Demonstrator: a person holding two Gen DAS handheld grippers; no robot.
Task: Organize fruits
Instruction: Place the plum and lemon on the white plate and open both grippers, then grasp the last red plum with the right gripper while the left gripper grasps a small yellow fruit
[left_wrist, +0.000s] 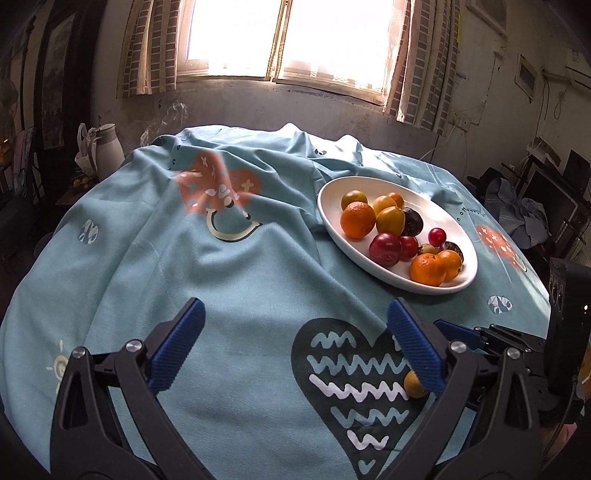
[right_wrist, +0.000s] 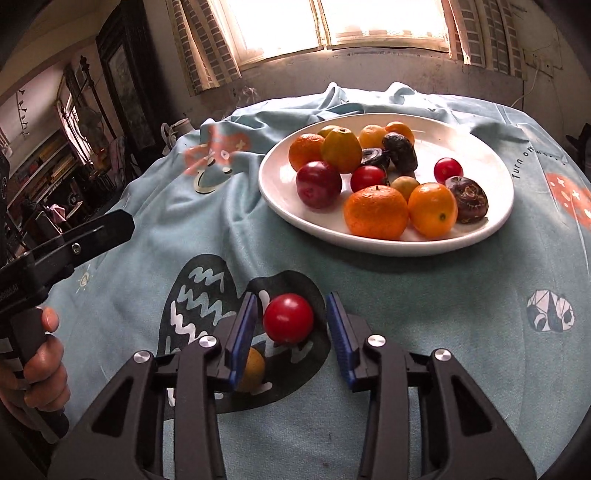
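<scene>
The small round red tomato (right_wrist: 288, 318) sits between the right gripper's (right_wrist: 291, 325) parted jaws, untouched; the left gripper (left_wrist: 295, 347), jaws wide apart, hangs farther off.

Overexposed window (left_wrist: 284, 37) backlights the dim room; soft shadows; fisheye edges bend darkly.

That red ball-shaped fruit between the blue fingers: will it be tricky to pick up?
Probably a little. The red fruit looks round and glossy, so it may roll on the cloth or slip. The right gripper has ridged pads, which should help.
</scene>
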